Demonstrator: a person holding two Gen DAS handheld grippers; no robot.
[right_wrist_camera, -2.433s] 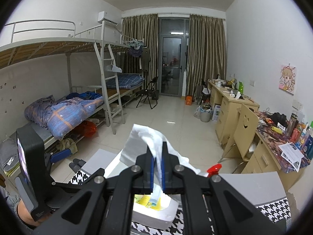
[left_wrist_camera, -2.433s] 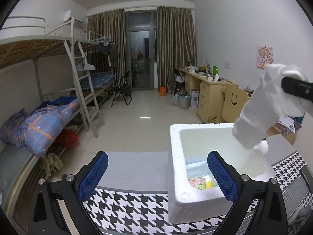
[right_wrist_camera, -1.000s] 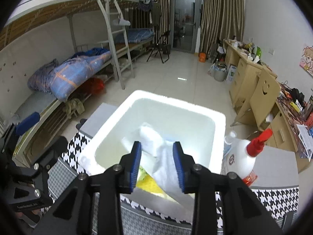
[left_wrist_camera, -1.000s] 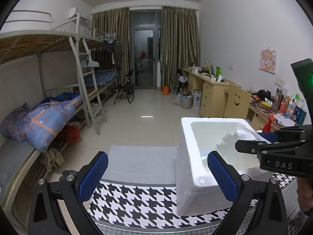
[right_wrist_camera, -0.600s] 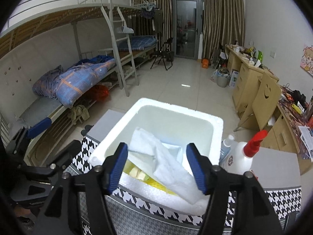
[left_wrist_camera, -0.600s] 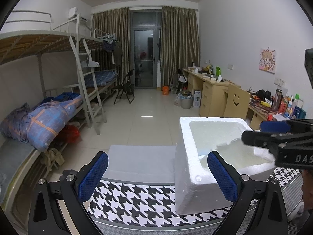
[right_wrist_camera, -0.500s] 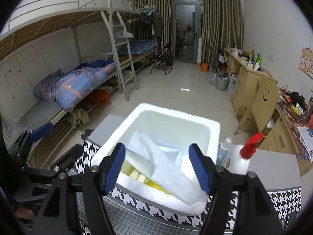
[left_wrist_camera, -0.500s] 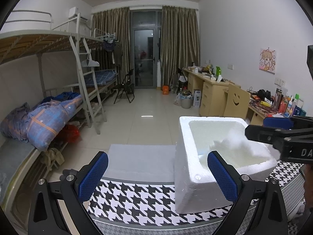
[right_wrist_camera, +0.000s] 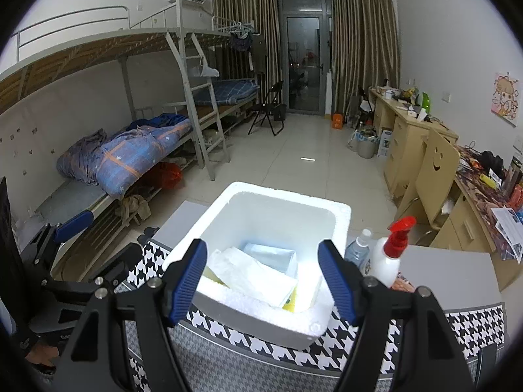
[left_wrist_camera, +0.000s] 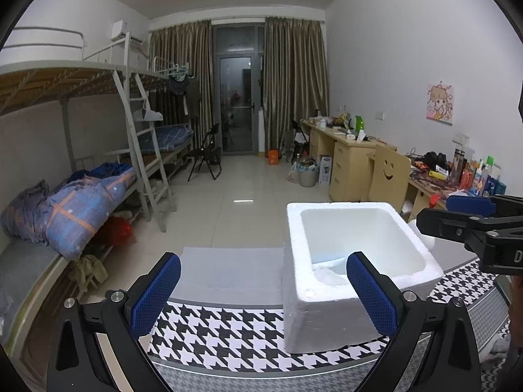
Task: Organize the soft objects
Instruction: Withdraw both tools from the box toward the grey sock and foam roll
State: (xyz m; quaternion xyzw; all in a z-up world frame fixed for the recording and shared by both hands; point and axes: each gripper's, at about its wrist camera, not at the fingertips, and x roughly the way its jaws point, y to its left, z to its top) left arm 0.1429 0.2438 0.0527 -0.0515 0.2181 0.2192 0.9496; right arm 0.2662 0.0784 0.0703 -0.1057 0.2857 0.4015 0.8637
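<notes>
Red-capped spray bottle (right_wrist_camera: 390,254) just beside foam box (right_wrist_camera: 340,225).

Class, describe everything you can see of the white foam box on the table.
The white foam box is thick-walled, open-topped and lidless, its grainy surface looking like polystyrene. It stands upright on the houndstooth cloth. Inside lie a white cloth, a pale blue packet and something yellow. A spray bottle stands beside it.
</notes>
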